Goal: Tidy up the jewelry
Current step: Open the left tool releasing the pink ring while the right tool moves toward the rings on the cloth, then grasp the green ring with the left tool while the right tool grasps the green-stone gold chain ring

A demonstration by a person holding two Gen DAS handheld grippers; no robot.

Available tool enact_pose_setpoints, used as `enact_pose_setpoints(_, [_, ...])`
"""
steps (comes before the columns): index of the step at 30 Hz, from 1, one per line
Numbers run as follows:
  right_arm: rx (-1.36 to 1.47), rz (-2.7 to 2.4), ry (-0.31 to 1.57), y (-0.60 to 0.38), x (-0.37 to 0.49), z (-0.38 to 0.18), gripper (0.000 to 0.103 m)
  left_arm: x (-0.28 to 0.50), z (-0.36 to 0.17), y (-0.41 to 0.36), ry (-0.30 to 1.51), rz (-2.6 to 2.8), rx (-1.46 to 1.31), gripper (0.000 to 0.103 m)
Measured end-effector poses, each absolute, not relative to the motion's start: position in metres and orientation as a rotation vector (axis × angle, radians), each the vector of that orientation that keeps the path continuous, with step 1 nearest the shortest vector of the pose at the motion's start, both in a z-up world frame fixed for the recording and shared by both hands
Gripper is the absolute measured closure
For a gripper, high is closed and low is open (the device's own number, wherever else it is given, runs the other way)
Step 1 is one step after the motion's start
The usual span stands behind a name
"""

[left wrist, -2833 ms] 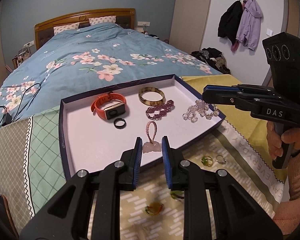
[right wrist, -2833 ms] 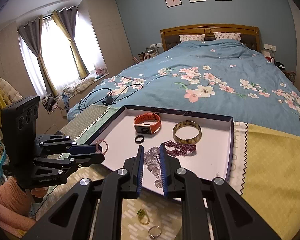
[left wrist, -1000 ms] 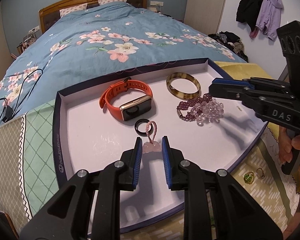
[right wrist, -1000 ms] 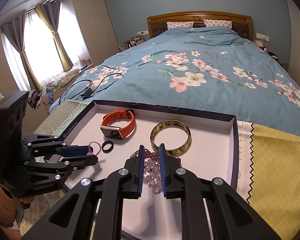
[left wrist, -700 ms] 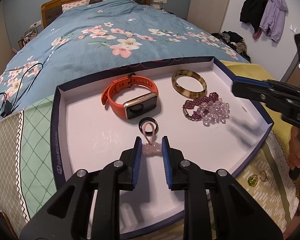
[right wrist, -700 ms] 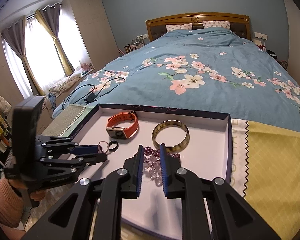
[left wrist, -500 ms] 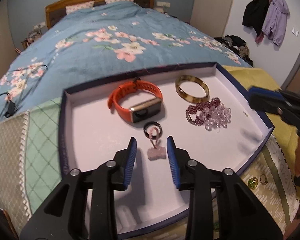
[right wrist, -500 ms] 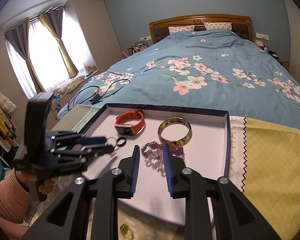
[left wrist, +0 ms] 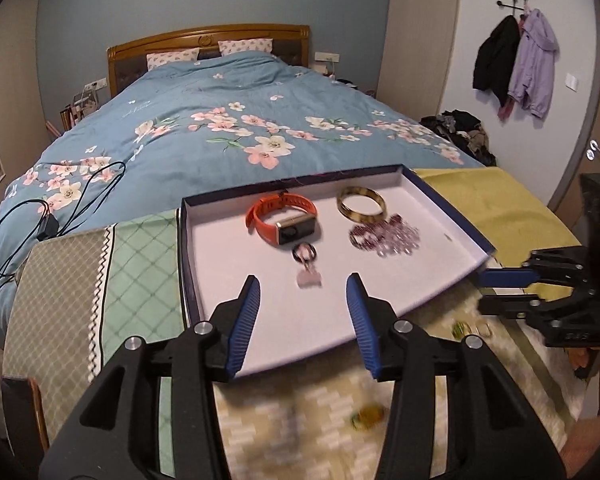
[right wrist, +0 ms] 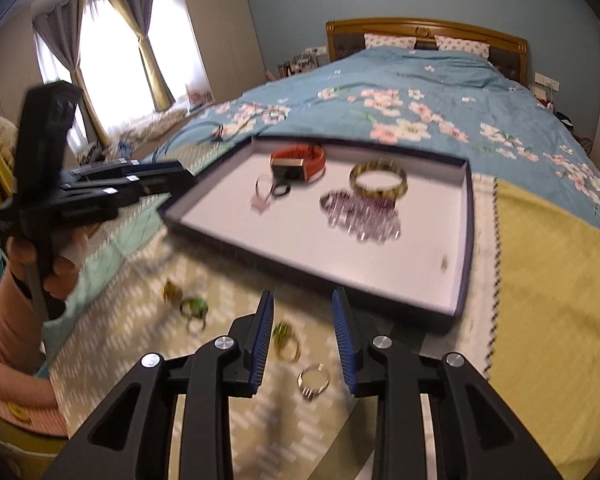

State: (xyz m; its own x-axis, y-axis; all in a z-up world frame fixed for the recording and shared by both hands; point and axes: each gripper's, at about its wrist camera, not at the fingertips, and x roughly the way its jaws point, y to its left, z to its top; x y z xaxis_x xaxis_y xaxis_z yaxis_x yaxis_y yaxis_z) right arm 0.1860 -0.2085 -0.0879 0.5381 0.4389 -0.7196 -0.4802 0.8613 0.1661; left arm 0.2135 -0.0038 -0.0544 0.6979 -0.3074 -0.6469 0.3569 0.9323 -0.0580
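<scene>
The white tray (left wrist: 220,272) with a dark blue rim holds an orange watch (left wrist: 280,216), a tortoiseshell bangle (left wrist: 360,204), purple and clear bead bracelets (left wrist: 384,236), a black ring (left wrist: 305,252) and a pink charm (left wrist: 310,279). My left gripper (left wrist: 303,280) hangs above the tray's near edge. Its jaws are opening and empty, with the charm lying free beyond them. My right gripper (right wrist: 302,294) is over the patterned cloth in front of the tray (right wrist: 464,240), jaws opening, nothing gripped. A green-gold ring (right wrist: 286,340) and a silver ring (right wrist: 314,378) lie on the cloth under it.
More rings lie on the cloth: a green one (right wrist: 194,308) and an amber one (right wrist: 170,292). A hand holds the left gripper (right wrist: 168,184) at the tray's left corner. The flowered bed (left wrist: 240,132) lies behind the tray, and a black cable (left wrist: 40,216) lies at its left.
The left gripper let go of the pink charm by the black ring, and the right gripper let go of the clear beads. Both drew back from the tray and their jaws widened.
</scene>
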Motion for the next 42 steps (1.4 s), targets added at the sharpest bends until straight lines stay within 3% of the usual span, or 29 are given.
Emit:
enact_pose_setpoints(12, [-0.1,0.56,0.889,-0.191,0.171,-0.104,0.073,0.154,-0.076,-0.013,0.729,-0.463,0.092,0.058])
enact_pose_setpoints(25, [-0.113,0.535,0.913,-0.187,0.177,-0.109,0.073,0.143,-0.095,-0.047,0.775,-0.575,0.131,0.06])
enact_pose_setpoints(34, [-0.105,0.527,0.918,-0.19,0.181,-0.11,0.089,0.169,-0.112,-0.062,0.882,-0.553,0.12,0.065])
enact_pose_setpoints(40, [-0.101,0.538,0.92,-0.19,0.182,-0.11,0.093,0.174,-0.117,-0.063,0.902,-0.55,0.112,0.067])
enact_pose_setpoints(42, [-0.102,0.541,0.918,-0.19,0.181,-0.11,0.093,0.175,-0.117,-0.062,0.903,-0.538,0.115,0.072])
